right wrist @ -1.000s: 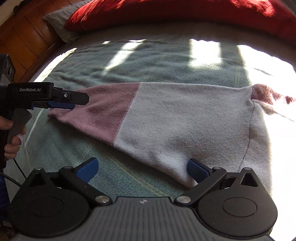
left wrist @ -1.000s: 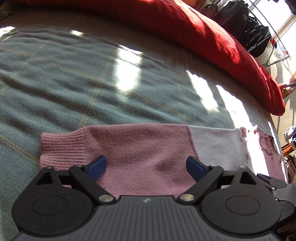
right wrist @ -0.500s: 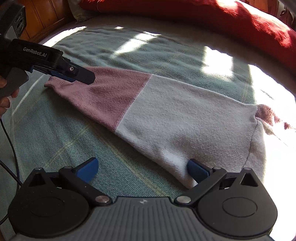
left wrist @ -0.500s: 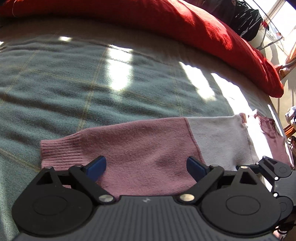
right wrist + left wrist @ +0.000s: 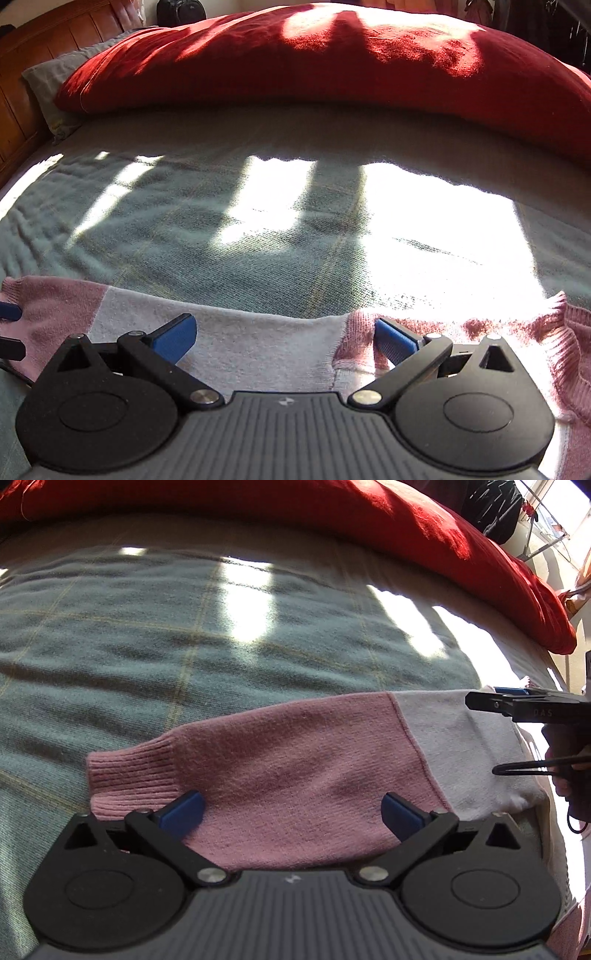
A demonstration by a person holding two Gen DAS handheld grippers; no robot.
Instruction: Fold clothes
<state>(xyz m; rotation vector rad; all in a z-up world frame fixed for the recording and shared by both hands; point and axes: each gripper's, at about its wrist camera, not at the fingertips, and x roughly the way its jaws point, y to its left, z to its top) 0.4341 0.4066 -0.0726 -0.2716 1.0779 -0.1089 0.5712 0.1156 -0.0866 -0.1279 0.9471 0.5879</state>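
A sweater lies flat on the bed, its sleeve stretched out sideways. The sleeve is pink [image 5: 295, 746] with a ribbed cuff [image 5: 129, 771], then light grey [image 5: 461, 746] toward the body. My left gripper [image 5: 291, 808] hovers over the pink part near the cuff. Its jaws are opening, with cloth under the gap and no pad pressing. My right gripper [image 5: 284, 332] stands open over the grey upper sleeve [image 5: 258, 343], where the shoulder seam meets the pink knit body [image 5: 517, 332]. The right gripper [image 5: 480, 698] also shows side-on at the left wrist view's right edge, held by a hand [image 5: 565, 786].
A grey-green checked blanket [image 5: 184, 646] covers the bed, with bright sun patches [image 5: 424, 240]. A long red duvet roll [image 5: 332, 59] lies across the far side. A grey pillow [image 5: 48, 81] and wooden headboard [image 5: 37, 44] are at far left. Dark clothes [image 5: 495, 509] hang at upper right.
My right gripper has slid to the right along the sleeve, from its lower edge to the shoulder seam. My left gripper has stayed over the pink sleeve with a slight roll.
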